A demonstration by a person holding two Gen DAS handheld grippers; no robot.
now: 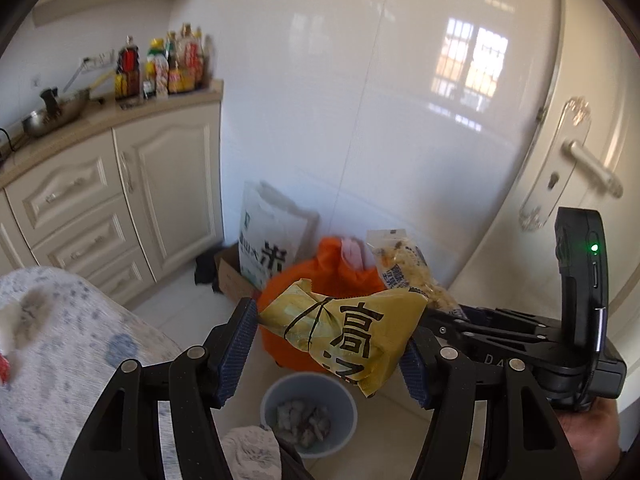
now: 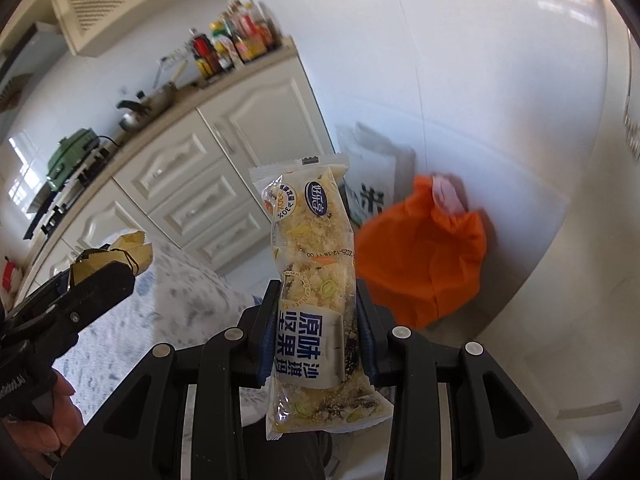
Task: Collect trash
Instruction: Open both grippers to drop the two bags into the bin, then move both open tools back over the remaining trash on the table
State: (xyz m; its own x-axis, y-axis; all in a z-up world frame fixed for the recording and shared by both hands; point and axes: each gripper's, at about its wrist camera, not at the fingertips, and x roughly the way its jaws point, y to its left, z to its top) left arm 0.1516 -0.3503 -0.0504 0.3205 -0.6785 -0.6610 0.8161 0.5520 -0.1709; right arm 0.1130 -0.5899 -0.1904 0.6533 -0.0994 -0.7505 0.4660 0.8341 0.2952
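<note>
My left gripper (image 1: 332,340) is shut on a crumpled yellow wrapper (image 1: 348,328) with black characters, its blue pads pressing both sides. Below it on the floor stands a grey-blue waste bin (image 1: 272,396) with crumpled paper (image 1: 304,420) inside. To the right, my right gripper (image 1: 444,314) holds a clear snack bar packet (image 1: 404,264). In the right wrist view the right gripper (image 2: 318,312) is shut on that snack bar packet (image 2: 312,248), which stands upright. The left gripper (image 2: 100,268) with the yellow wrapper (image 2: 128,248) is at the left.
An orange bag (image 1: 344,272) and a white rice sack (image 1: 268,232) stand against the tiled wall. Cream cabinets (image 1: 120,200) carry bottles (image 1: 168,64) and a wok (image 1: 56,114). A door with a lever handle (image 1: 592,168) is on the right, a blue-speckled tablecloth (image 1: 60,340) on the left.
</note>
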